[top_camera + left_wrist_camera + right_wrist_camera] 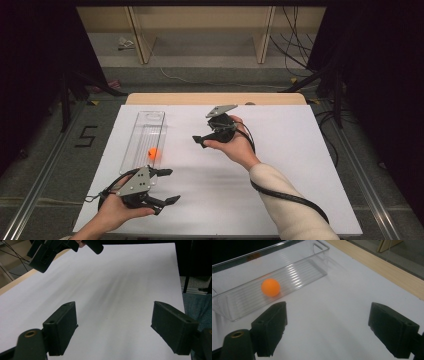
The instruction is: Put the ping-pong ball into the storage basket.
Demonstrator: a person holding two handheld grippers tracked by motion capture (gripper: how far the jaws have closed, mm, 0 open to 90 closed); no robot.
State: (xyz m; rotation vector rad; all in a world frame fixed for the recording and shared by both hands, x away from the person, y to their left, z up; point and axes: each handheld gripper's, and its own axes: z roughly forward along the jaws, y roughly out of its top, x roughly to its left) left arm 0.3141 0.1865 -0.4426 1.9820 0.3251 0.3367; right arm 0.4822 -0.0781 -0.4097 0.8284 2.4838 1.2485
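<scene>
1. The white sheet-covered table with a pale wooden far edge carries everything; its bare surface looks smooth, so a round thing set on it could roll freely.
2. The long clear plastic tray with a ribbed floor and a handle cut-out at its far end lies on the table's left part, lengthwise away from the person. It looks stiff but light, likely to slide if nudged.
3. The left gripper is held near the tray's near end, its jaws spread wide and holding nothing.
4. The right gripper hovers right of the tray, pointing toward it, jaws likewise wide apart and empty.
5. The small orange ball rests on the tray floor, toward its near end. It is probably very light, hard, smooth and slippery; I judge a gentle pinch across its widest middle safest, since squeezing off-centre could shoot it out.
</scene>
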